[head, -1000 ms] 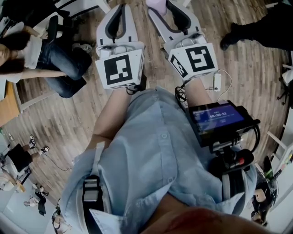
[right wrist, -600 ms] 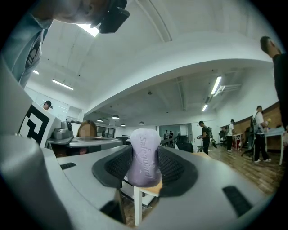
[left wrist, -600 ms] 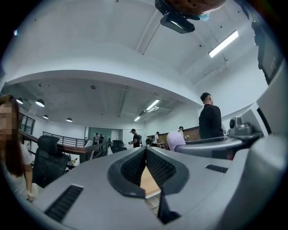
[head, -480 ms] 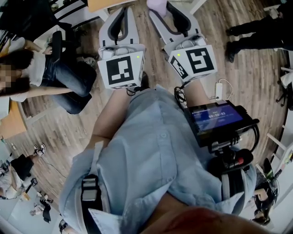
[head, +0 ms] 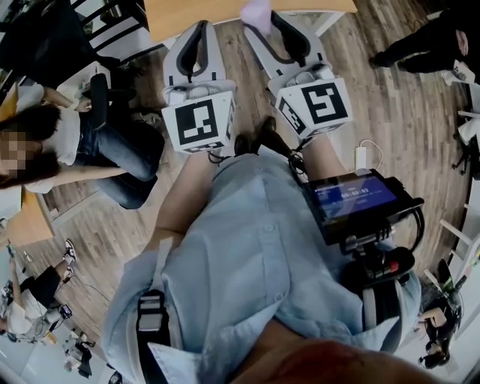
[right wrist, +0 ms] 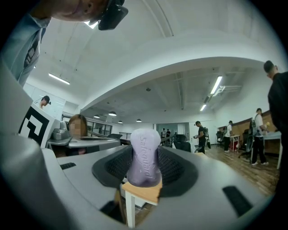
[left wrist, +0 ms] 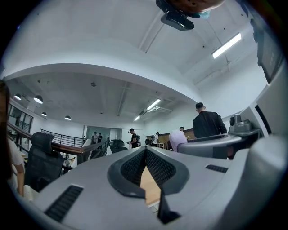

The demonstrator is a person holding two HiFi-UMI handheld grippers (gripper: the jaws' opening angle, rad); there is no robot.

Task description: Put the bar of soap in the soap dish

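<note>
A pale purple bar of soap (right wrist: 144, 157) stands upright between the dark pads of my right gripper (right wrist: 144, 167), which is shut on it. In the head view the soap (head: 256, 12) shows at the top, at the tips of the right gripper (head: 268, 18), over the near edge of a light wooden table (head: 195, 10). My left gripper (head: 199, 30) is held beside it, shut with nothing in it; in its own view the left gripper (left wrist: 145, 152) has its tips touching. No soap dish is in view.
A seated person (head: 75, 135) and an office chair are close on the left. Another person's black shoes (head: 409, 46) stand on the wooden floor at the upper right. A white power strip (head: 360, 156) lies on the floor. A screen unit (head: 358, 196) hangs at my right hip.
The wooden table's edge has come into sight at the top and both grippers now reach it. The right gripper still holds the soap; the left stays shut.
</note>
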